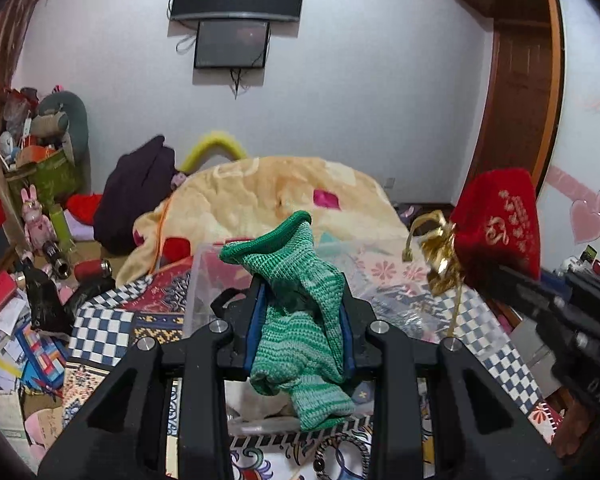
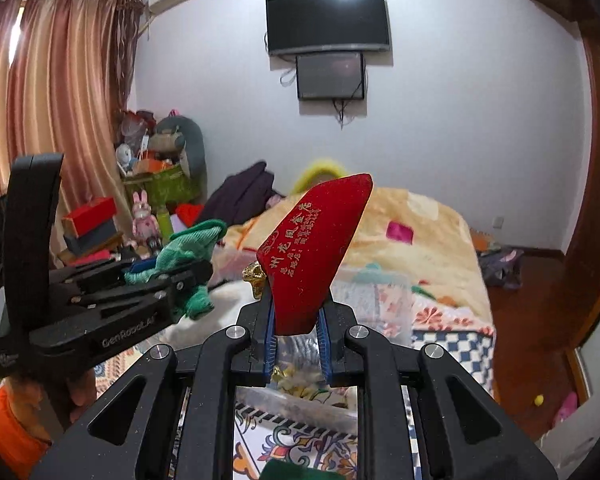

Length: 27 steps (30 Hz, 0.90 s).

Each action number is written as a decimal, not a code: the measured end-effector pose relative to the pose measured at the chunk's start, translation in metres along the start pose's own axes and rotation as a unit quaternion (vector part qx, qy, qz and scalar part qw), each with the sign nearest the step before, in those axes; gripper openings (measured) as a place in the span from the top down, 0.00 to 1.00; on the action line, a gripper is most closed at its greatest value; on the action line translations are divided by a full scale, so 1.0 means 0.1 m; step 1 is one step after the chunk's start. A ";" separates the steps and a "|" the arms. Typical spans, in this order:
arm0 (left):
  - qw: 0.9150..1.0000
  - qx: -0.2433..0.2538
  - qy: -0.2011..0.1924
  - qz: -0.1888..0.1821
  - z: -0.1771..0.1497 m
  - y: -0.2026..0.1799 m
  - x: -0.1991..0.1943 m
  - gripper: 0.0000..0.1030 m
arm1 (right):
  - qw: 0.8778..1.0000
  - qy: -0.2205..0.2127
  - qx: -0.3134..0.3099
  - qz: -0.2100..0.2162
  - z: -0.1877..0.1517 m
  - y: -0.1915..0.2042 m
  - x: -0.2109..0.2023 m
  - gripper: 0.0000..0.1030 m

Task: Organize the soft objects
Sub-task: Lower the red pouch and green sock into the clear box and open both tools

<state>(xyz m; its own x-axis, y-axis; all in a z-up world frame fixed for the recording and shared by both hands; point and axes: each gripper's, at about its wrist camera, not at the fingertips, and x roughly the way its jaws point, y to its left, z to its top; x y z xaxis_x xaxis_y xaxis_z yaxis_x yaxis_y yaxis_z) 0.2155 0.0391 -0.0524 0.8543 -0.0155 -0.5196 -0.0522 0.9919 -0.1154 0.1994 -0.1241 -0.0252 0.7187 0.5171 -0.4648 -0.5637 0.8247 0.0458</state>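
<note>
Right now we hold both tools up above the near end of the bed [image 1: 100,328], each clamped on something soft. Our left tool [image 1: 302,320] has its blue-lined fingers [image 1: 256,320] closed on a green knitted sock [image 1: 296,312]; the cuff rises above the fingers and the foot end hangs below them, over a clear plastic box [image 1: 204,276] sitting on the patterned bedcover. Our right tool [image 2: 298,326] pinches the lower corner of a red velvet pouch [image 2: 312,256] printed with gold characters, which sticks up and leans toward the right. A gold tassel [image 1: 440,256] dangles from the pouch on its left side. In the right wrist view, the left tool with the sock sits just to the left of the pouch. Farther back, a yellow blanket [image 1: 268,196] covers the bed, and a television [image 2: 328,20] hangs on the far wall.
</note>
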 end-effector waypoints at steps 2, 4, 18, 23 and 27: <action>1.000 -0.004 0.014 -0.001 -0.03 0.03 0.11 0.69 | 1.000 0.016 0.004 0.005 -0.05 -0.04 0.10 0.85; 1.000 -0.006 0.029 0.001 -0.06 0.05 0.22 0.69 | 0.999 0.033 -0.002 0.000 -0.09 -0.06 0.19 0.85; 0.999 -0.005 0.051 0.009 -0.20 0.06 0.36 0.43 | 0.995 0.095 0.004 -0.005 -0.19 -0.17 0.42 0.81; 0.999 -0.001 0.035 0.018 -0.18 0.06 0.21 0.35 | 0.995 0.098 0.009 0.002 -0.20 -0.17 0.35 0.66; 1.000 -0.001 0.021 0.014 -0.17 0.07 0.05 0.29 | 0.997 0.082 0.002 -0.005 -0.21 -0.16 0.23 0.52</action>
<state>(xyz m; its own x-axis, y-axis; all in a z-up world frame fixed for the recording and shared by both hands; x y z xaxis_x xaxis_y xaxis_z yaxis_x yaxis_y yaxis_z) 0.2107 0.0440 -0.0701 0.8301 0.0069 -0.5575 -0.0770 0.9918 -0.1022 0.2170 -0.1304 -0.0548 0.6485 0.4641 -0.6033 -0.5542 0.8312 0.0437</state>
